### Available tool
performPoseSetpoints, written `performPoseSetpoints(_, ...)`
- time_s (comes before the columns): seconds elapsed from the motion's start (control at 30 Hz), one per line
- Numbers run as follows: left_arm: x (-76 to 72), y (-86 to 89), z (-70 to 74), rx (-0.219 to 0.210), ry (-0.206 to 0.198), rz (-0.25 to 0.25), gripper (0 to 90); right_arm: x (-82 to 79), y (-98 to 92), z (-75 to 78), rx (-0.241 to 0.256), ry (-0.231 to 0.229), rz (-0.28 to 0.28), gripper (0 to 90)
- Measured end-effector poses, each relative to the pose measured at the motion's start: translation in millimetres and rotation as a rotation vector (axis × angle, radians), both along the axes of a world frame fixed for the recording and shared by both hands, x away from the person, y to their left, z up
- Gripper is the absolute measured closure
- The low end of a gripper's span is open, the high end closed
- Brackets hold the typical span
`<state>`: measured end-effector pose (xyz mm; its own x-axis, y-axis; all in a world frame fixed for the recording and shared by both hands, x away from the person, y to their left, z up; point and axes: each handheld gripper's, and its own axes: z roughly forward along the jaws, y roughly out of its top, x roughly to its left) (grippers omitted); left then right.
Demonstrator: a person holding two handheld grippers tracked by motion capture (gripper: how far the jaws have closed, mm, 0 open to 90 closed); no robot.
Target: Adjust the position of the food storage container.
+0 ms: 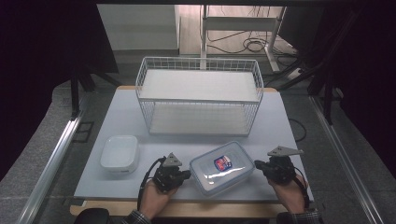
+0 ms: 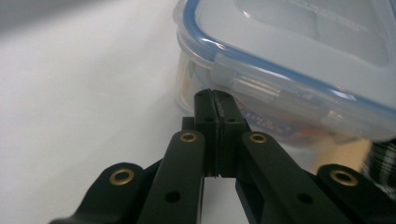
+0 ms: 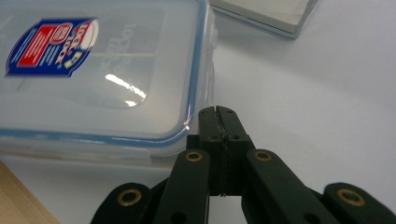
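Observation:
A clear plastic box [image 1: 222, 167] with a blue-sealed lid and a red and blue label lies near the table's front edge, between both hands. My left gripper [image 1: 187, 174] is shut, its tips right at the box's left end; up close, the joined tips [image 2: 215, 100] point at a lid clip on the box [image 2: 299, 60]. My right gripper [image 1: 257, 164] is also shut, at the box's right end. In the right gripper view the tips [image 3: 218, 116] sit against a lid corner of the box [image 3: 102, 70]. Neither gripper holds anything.
A white wire rack [image 1: 199, 95] with two shelves stands at the table's middle back. A smaller white lidded container [image 1: 120, 153] sits at the front left. The grey-white tabletop [image 1: 289, 135] ends in a wooden front edge. Cables lie on the floor beyond.

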<state>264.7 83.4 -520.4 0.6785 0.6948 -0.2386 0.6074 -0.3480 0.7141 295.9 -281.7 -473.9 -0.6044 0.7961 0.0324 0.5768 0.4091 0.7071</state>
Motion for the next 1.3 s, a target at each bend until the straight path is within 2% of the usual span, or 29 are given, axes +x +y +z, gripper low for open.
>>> performPoseSetpoints(0.07,7.1,4.9,0.9,0.022,-0.015,0.032,90.0,-0.6,2.6,-0.5,0.011,0.008,0.004,89.4)
performPoseSetpoints(0.3,27.1,18.6,-1.6,0.029,-0.017,0.092,90.0,-4.7,17.2,-1.4,0.018,0.019,0.037,89.3)
performPoseSetpoints(0.5,37.6,34.0,-4.7,0.01,-0.002,0.134,90.0,-8.5,31.1,-3.2,0.044,0.031,0.08,89.3)
performPoseSetpoints(0.73,42.6,42.5,-6.1,0.014,0.001,0.158,90.0,-12.9,44.3,-3.9,0.059,0.03,0.126,89.3)
performPoseSetpoints(0.97,53.6,44.7,-5.2,0.031,-0.011,0.17,90.0,-15.2,49.4,-4.4,0.086,0.04,0.143,89.3)
performPoseSetpoints(1.13,54.6,47.3,-4.4,0.047,-0.018,0.17,90.0,-17.8,52.9,-4.1,0.084,0.036,0.159,89.3)
performPoseSetpoints(1.2,52.6,49.8,-2.5,0.063,-0.02,0.172,86.9,-18.4,53.6,-3.9,0.087,0.035,0.179,89.3)
performPoseSetpoints(1.23,48.0,53.3,1.8,0.083,-0.035,0.184,85.2,-19.3,54.1,-2.6,0.086,0.026,0.191,89.1)
performPoseSetpoints(1.27,48.0,53.3,1.8,0.083,-0.035,0.184,83.8,-19.3,54.1,-2.6,0.086,0.026,0.191,89.1)
performPoseSetpoints(1.3,41.1,57.7,7.7,0.106,-0.06,0.191,80.6,-20.0,54.3,-1.9,0.082,0.014,0.203,88.9)
